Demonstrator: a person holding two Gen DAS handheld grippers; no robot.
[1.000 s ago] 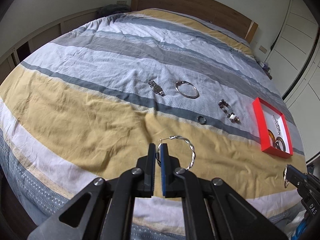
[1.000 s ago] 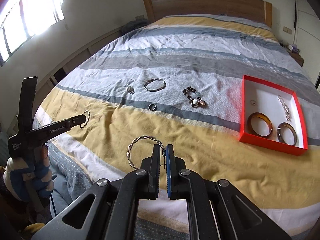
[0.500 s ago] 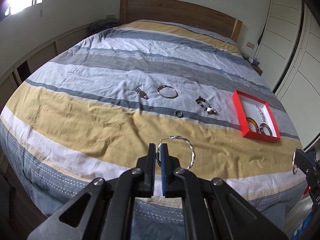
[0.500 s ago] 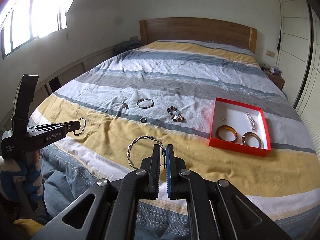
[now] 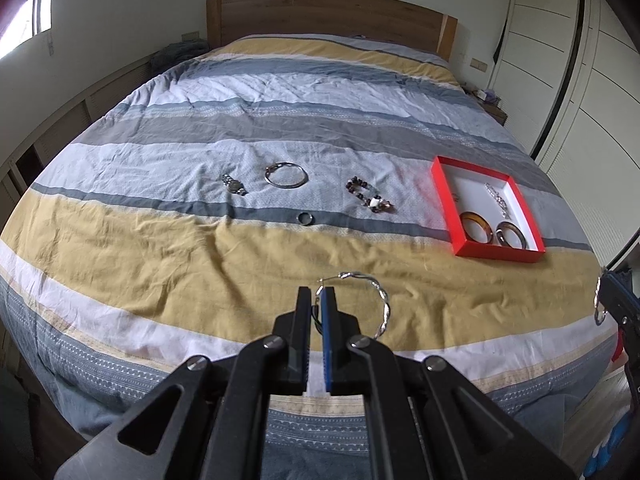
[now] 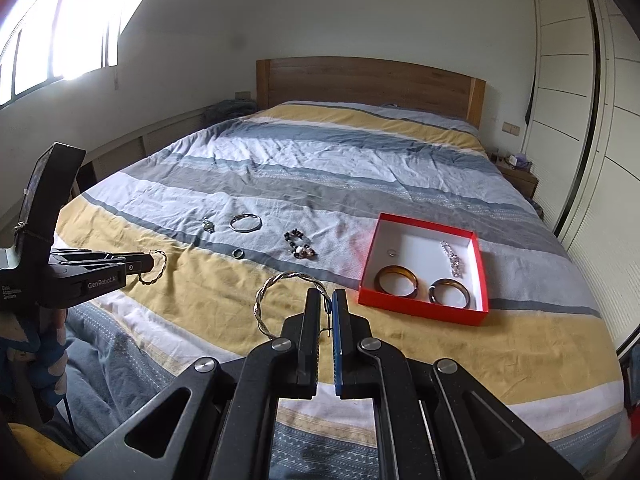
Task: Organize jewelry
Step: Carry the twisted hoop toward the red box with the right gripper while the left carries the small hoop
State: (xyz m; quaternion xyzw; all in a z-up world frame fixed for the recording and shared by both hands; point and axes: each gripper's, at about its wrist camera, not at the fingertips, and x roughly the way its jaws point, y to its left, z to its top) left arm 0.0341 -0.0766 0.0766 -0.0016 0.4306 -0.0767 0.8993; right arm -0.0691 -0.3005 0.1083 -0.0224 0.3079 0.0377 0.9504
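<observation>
Twisted hoop (image 5: 380, 308) pinched in left gripper (image 5: 317, 304) fingers, matching hoop (image 6: 276, 300) clamped in right gripper (image 6: 327, 308), above bed (image 6: 400, 340)

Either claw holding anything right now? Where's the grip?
Both. Left claw is shut on a twisted silver hoop earring, pinched at its thin wire end. Right claw is shut on the matching hoop earring, also at the wire end.
</observation>
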